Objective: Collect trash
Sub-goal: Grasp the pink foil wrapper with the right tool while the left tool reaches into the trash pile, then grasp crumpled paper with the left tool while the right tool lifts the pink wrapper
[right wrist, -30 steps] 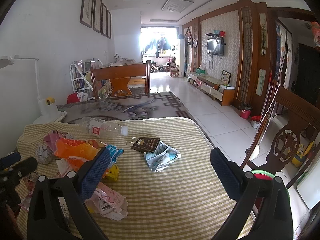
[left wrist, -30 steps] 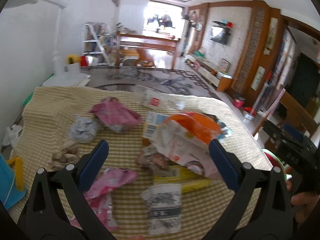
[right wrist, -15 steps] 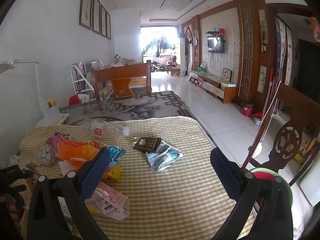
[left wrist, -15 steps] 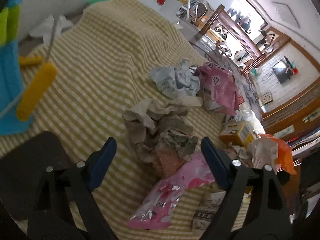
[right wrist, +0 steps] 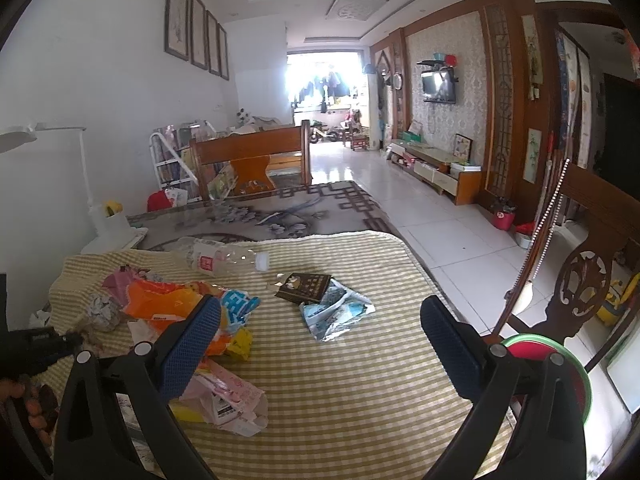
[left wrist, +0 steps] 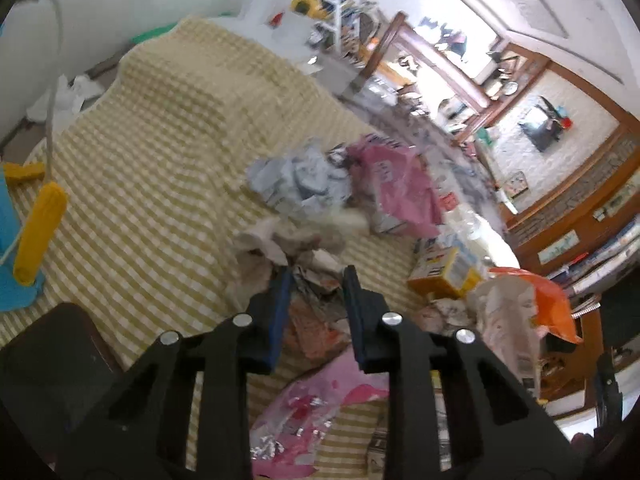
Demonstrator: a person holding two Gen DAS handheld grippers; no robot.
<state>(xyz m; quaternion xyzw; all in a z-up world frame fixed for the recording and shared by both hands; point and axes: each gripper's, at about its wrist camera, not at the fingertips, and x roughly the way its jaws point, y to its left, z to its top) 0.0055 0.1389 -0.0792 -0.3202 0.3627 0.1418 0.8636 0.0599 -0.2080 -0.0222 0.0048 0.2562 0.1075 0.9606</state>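
Observation:
My left gripper [left wrist: 316,274] is shut on a crumpled wad of brown and white paper [left wrist: 296,248] on the yellow checked tablecloth [left wrist: 160,152]. Around it lie a grey crumpled paper [left wrist: 296,186], a pink bag [left wrist: 396,184], a pink wrapper [left wrist: 316,412], a yellow carton [left wrist: 444,274] and an orange bag [left wrist: 536,304]. My right gripper [right wrist: 320,324] is open and empty above the cloth [right wrist: 360,380]. Ahead of it lie a silver-blue wrapper [right wrist: 336,312], a dark brown packet [right wrist: 306,288] and a clear plastic bottle [right wrist: 224,258]. The left gripper [right wrist: 44,344] shows at that view's left edge.
A blue and yellow object [left wrist: 24,232] stands at the cloth's left edge. A white desk lamp [right wrist: 92,184] stands at the table's far left. A wooden chair [right wrist: 580,292] and a green-rimmed red bin [right wrist: 560,368] are at the right. Another chair [right wrist: 252,164] stands beyond the table.
My left gripper has closed from wide open onto the crumpled paper wad and moved in closer to it. My right gripper has stayed open and nearly still.

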